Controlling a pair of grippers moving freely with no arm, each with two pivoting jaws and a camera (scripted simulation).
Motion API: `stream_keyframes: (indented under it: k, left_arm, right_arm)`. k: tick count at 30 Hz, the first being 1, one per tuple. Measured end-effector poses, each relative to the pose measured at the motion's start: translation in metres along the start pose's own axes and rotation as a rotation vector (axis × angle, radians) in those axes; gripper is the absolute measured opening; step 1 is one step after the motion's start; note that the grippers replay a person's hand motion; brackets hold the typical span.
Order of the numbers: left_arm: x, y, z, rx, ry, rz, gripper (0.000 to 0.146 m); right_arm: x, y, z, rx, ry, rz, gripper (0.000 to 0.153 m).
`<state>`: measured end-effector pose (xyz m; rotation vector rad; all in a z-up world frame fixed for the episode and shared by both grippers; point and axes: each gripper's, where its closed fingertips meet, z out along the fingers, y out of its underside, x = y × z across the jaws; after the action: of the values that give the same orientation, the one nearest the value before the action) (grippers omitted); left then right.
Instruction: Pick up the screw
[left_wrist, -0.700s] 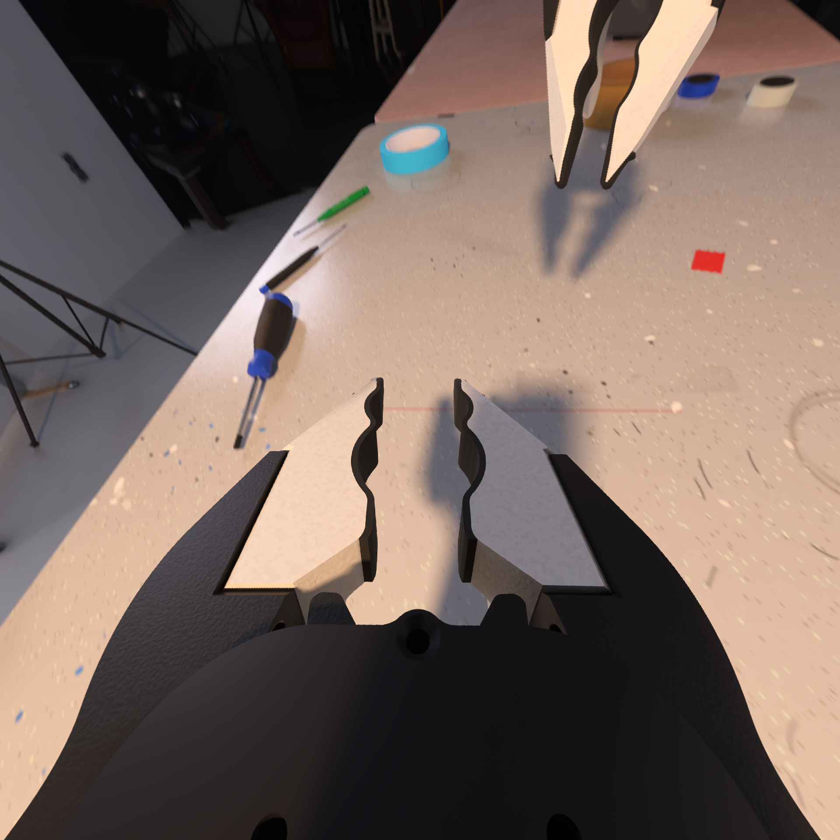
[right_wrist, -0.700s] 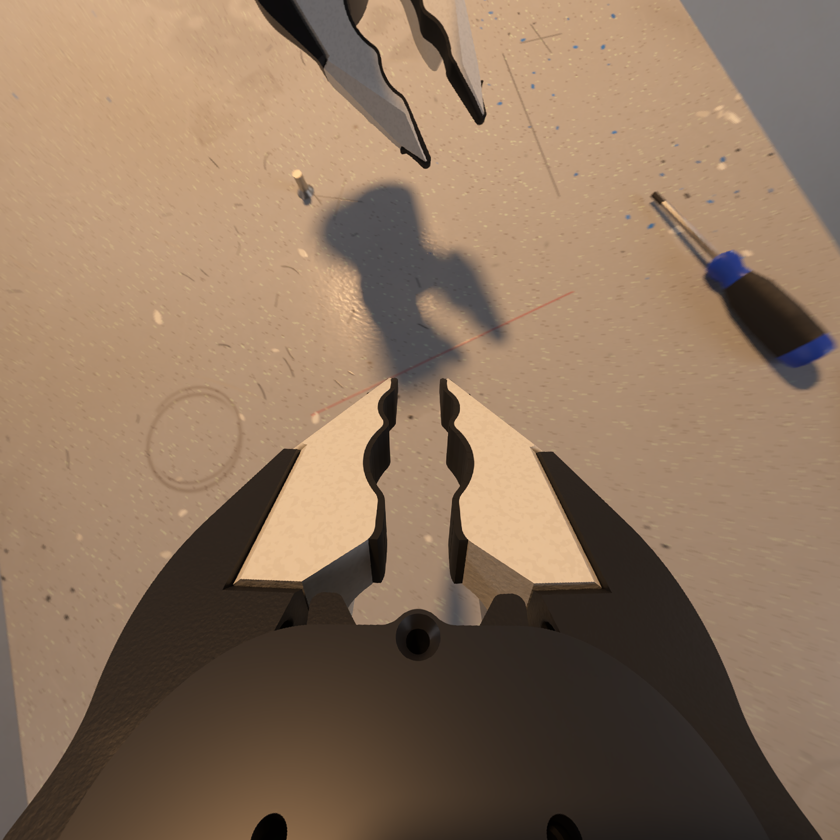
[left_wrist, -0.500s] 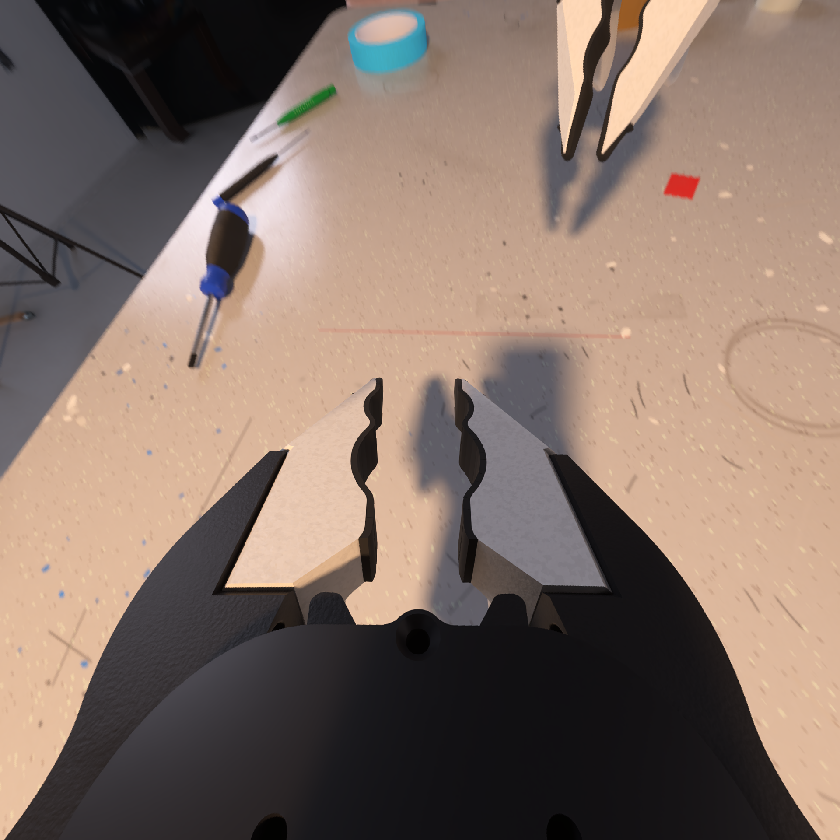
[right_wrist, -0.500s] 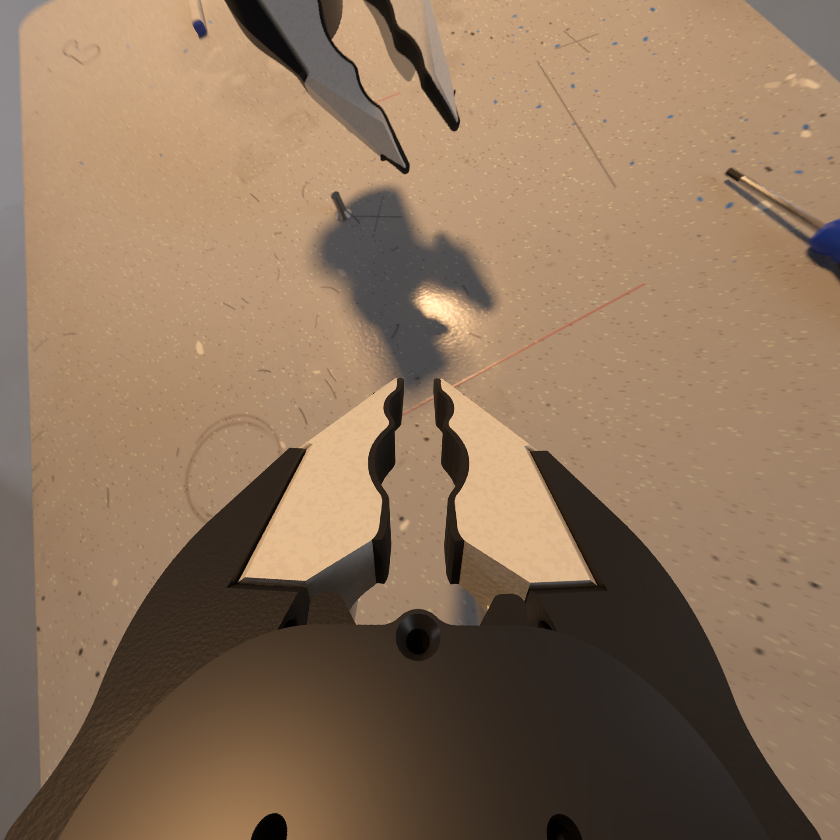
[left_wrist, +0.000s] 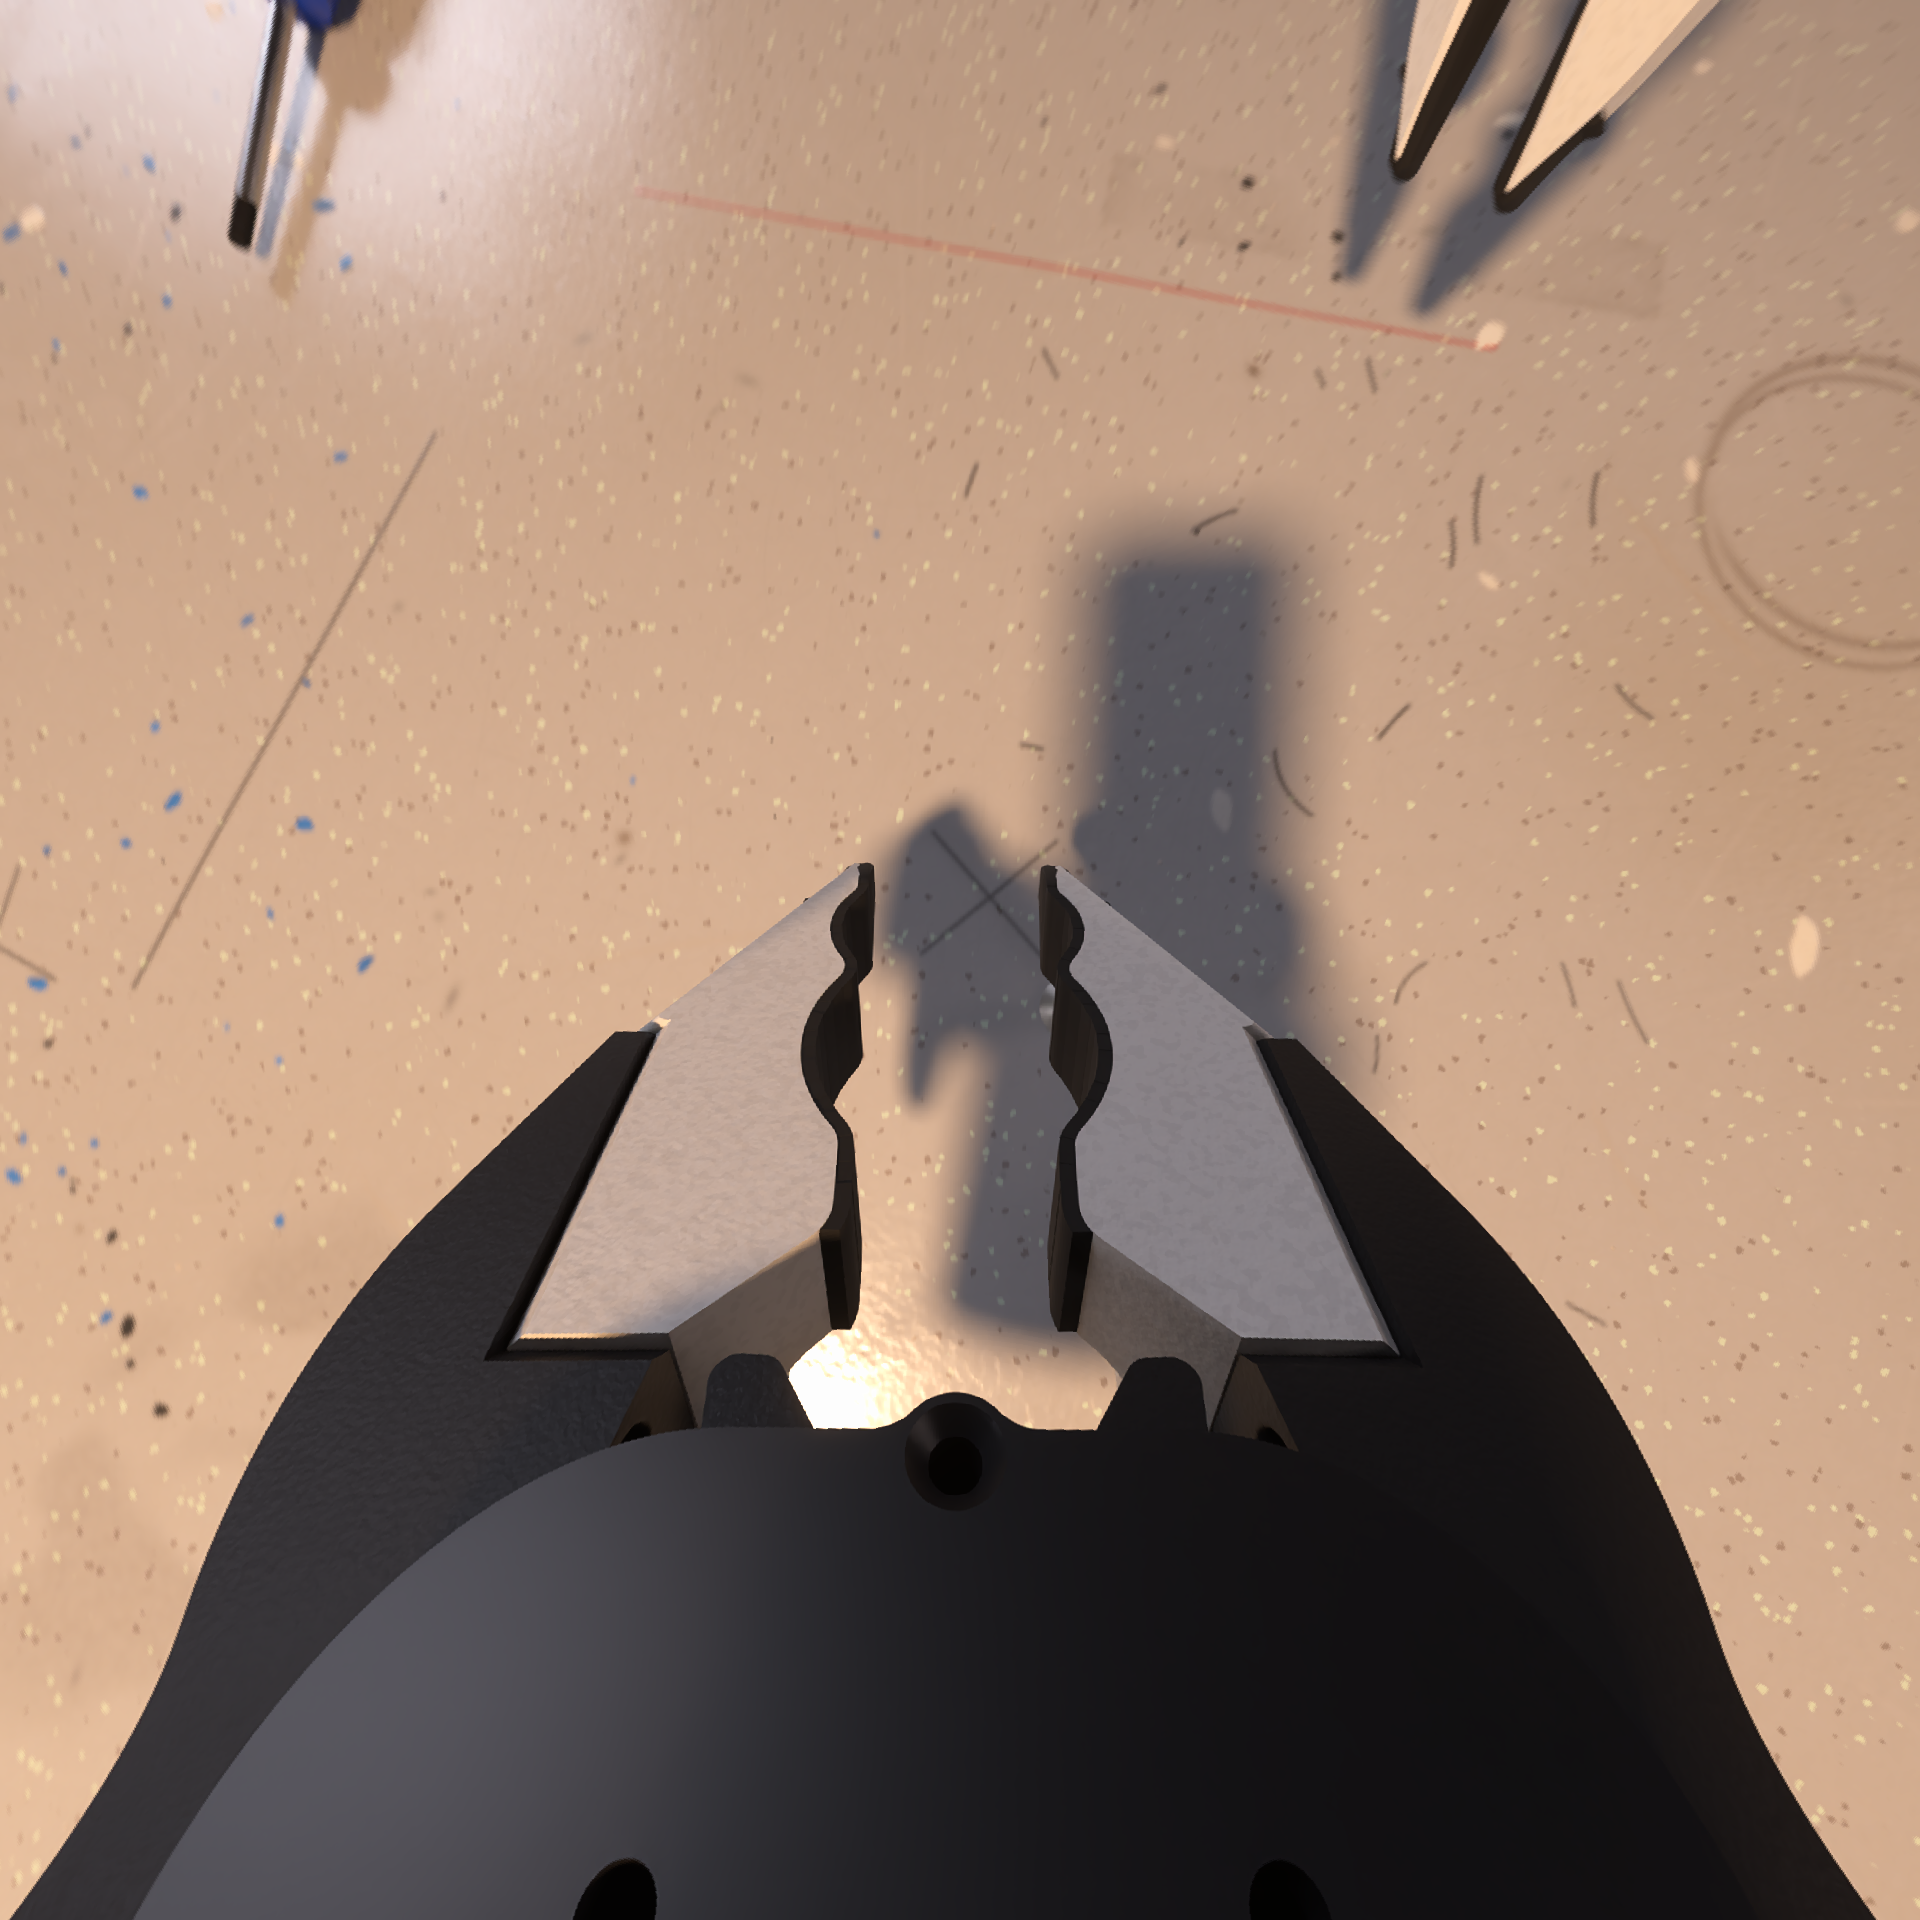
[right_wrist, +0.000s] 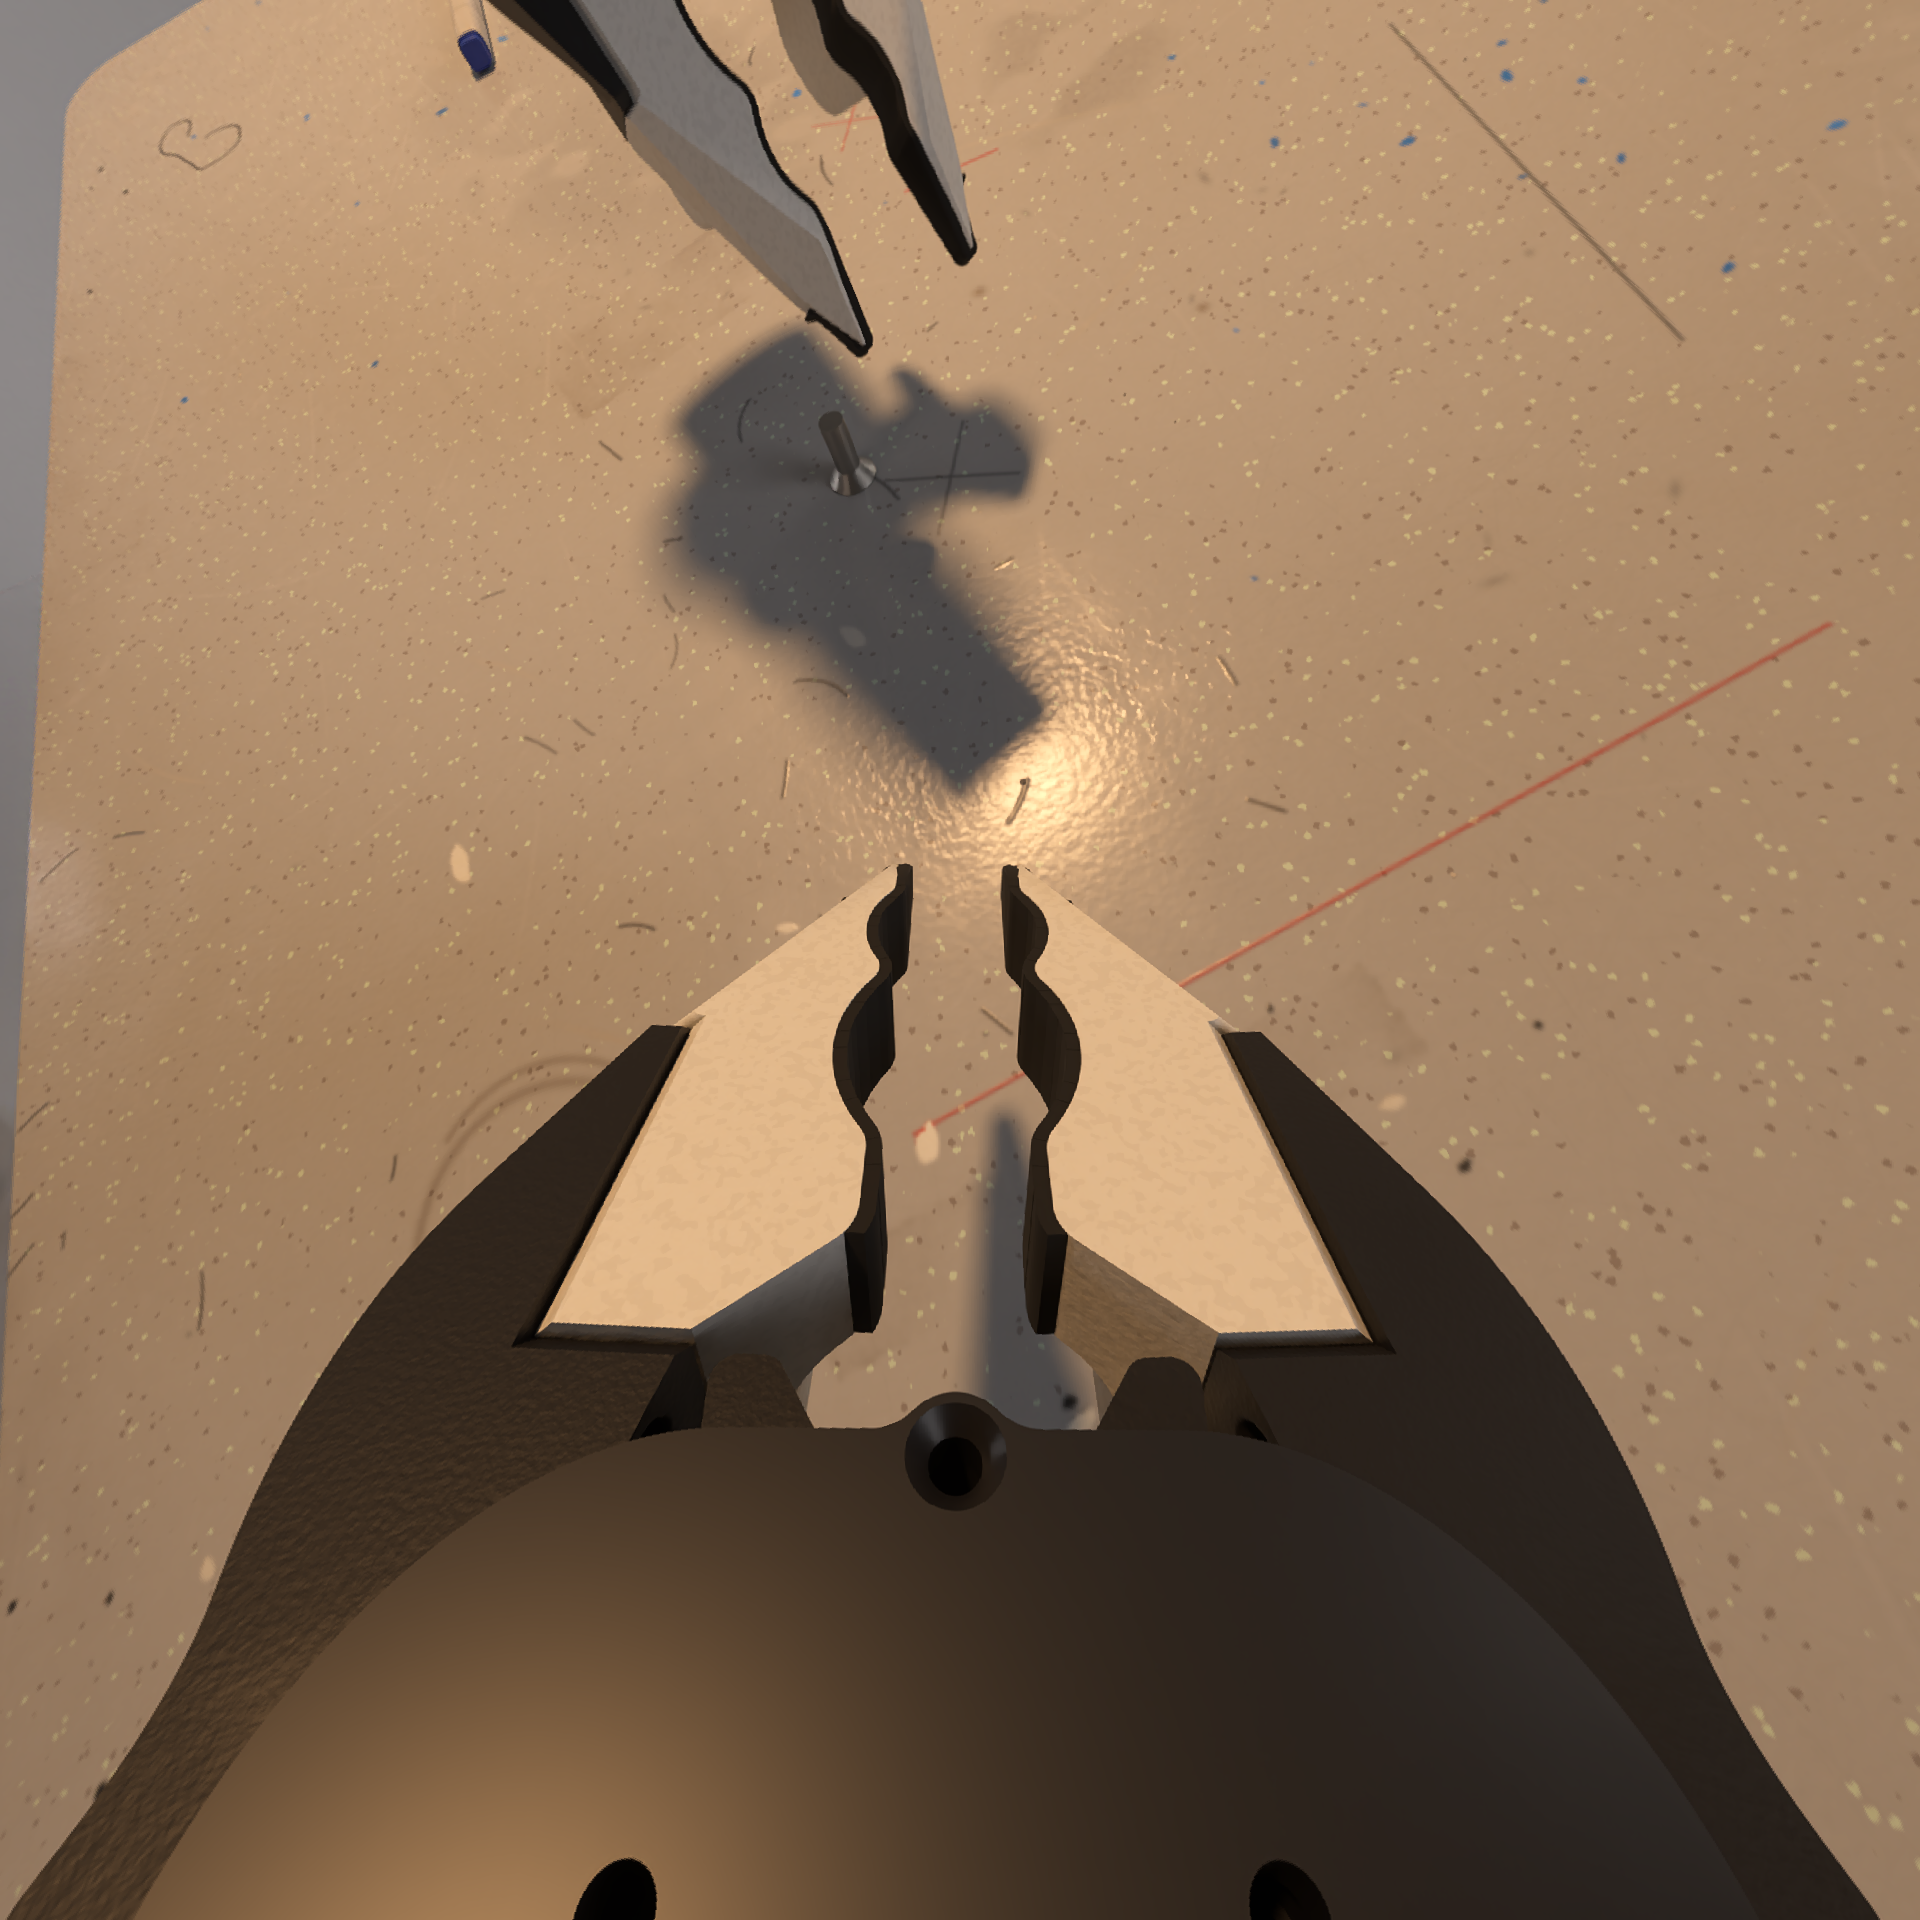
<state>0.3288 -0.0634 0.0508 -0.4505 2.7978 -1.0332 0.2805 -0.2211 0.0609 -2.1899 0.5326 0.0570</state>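
Just screw (right_wrist: 844, 457) under left tongs (right_wrist: 914, 301).

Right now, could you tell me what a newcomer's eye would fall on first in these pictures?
Probably the small dark screw, lying alone on the speckled tan table, inside the shadow cast by the left tool that hangs open just above and beyond it. Next comes the right tool, open and empty in the foreground of its own view. A thin red line slants across the table to its right.

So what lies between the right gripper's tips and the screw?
Right wrist view: only bare tabletop between right gripper and screw, crossed by a shadow.
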Motion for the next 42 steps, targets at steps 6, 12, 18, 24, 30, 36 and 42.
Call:
stream_keyframes:
  k: [6, 12, 18, 24, 30, 36, 42]
  left_arm:
    - [0.005, 0.018, 0.002, -0.071, 0.016, -0.026, 0.032]
    - [0.008, 0.032, 0.002, -0.105, 0.026, -0.050, 0.032]
    - [0.014, 0.035, 0.002, -0.110, 0.043, -0.063, 0.032]
    - [0.018, 0.042, -0.001, -0.109, 0.037, -0.078, 0.034]
    - [0.021, 0.049, -0.004, -0.122, 0.029, -0.081, 0.033]
    - [0.028, 0.041, 0.006, -0.107, 0.035, -0.071, 0.027]
    - [0.029, 0.041, 0.015, -0.118, 0.021, -0.080, 0.015]
  right_arm:
    - [-0.002, -0.003, 0.009, 0.012, 0.006, -0.010, 0.017]
    - [-0.005, 0.006, 0.008, 0.000, 0.011, 0.001, 0.017]
    - [-0.005, 0.010, 0.005, 0.016, 0.022, 0.019, 0.017]
    - [-0.005, 0.011, 0.006, 0.034, 0.023, 0.027, 0.017]
    - [-0.007, 0.010, 0.010, 0.041, 0.014, 0.022, 0.017]
    - [-0.008, 0.006, 0.014, 0.050, 0.006, 0.014, 0.017]
    - [-0.009, 0.003, 0.014, 0.062, 0.008, 0.012, 0.017]
